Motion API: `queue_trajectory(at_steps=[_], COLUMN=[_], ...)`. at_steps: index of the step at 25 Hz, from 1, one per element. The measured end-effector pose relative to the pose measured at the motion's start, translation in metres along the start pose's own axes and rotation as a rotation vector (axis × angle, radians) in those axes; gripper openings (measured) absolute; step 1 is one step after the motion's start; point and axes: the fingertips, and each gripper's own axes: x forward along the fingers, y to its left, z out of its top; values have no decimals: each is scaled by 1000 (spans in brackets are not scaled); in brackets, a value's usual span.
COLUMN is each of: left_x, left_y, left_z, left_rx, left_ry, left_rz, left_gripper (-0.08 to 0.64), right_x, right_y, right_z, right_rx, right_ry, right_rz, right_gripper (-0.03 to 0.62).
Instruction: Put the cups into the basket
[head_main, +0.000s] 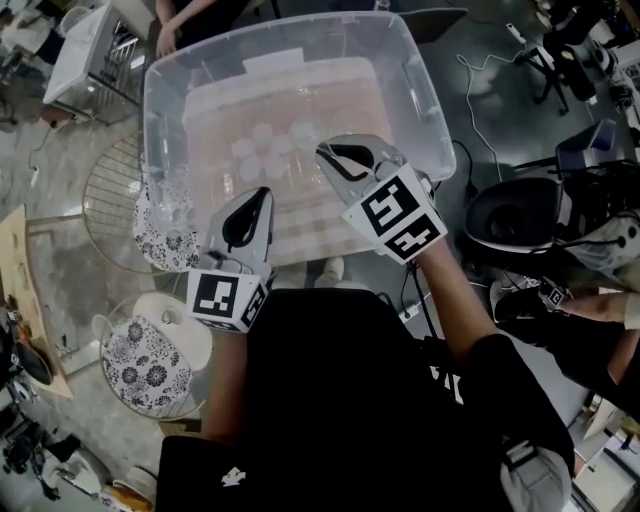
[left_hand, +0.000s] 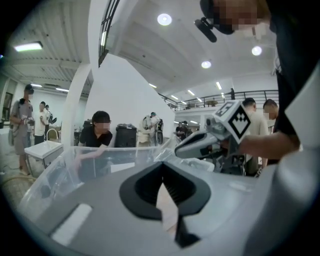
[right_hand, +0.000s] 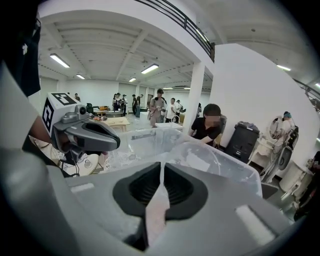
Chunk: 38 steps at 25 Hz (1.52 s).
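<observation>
The basket is a large clear plastic bin (head_main: 420, 110) in front of me, with several clear cups (head_main: 265, 150) on its floor. Another clear cup (head_main: 168, 195) stands at the bin's near-left corner, above a patterned cushion (head_main: 160, 242). My left gripper (head_main: 262, 196) hovers over the bin's near edge, shut and empty. Just to its right and farther in, the right gripper (head_main: 325, 155) is also shut and empty. In the left gripper view the jaws (left_hand: 162, 187) meet, with the bin wall (left_hand: 75, 165) ahead. The right gripper view shows closed jaws (right_hand: 161, 175) over the bin's rim (right_hand: 210, 155).
A round wire rack (head_main: 105, 195) and a patterned stool (head_main: 140, 370) stand at my left. A black chair (head_main: 510, 215) and cables lie at the right. A person in black (right_hand: 207, 125) leans at the bin's far side, and others stand farther back.
</observation>
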Motion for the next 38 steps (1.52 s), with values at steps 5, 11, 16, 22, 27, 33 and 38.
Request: queue_trajectory(at_steps=[5,11,16,22,27,33,38], left_x=[12,24,29,35,36,33,30], left_y=[26,54,73,90,99,107,115], left_z=[6,8,4,-2,-4,-6,-8], left_rx=[0,-22,-43,-72,-74,-69,-76], left_ry=[1,4,14,34,44,53,55], left_rz=[4,6,18,17,15,18,32], left_gripper=[6,6,6,6,6,6,6], right_x=[42,104,150,199,238,263,268], right_y=[-15,-28,-31,-35,-35,-24,-14], right_z=[-9,-43,-74,-114,-148,-182,-197], right_rx=[10,3,-11,-90,-182,-248,-275], right_ry=[62,188,305,439,533,621,658], right_rz=[22,60,116,162,181,199,224], right_gripper=[23,25,25,25,25,25,28])
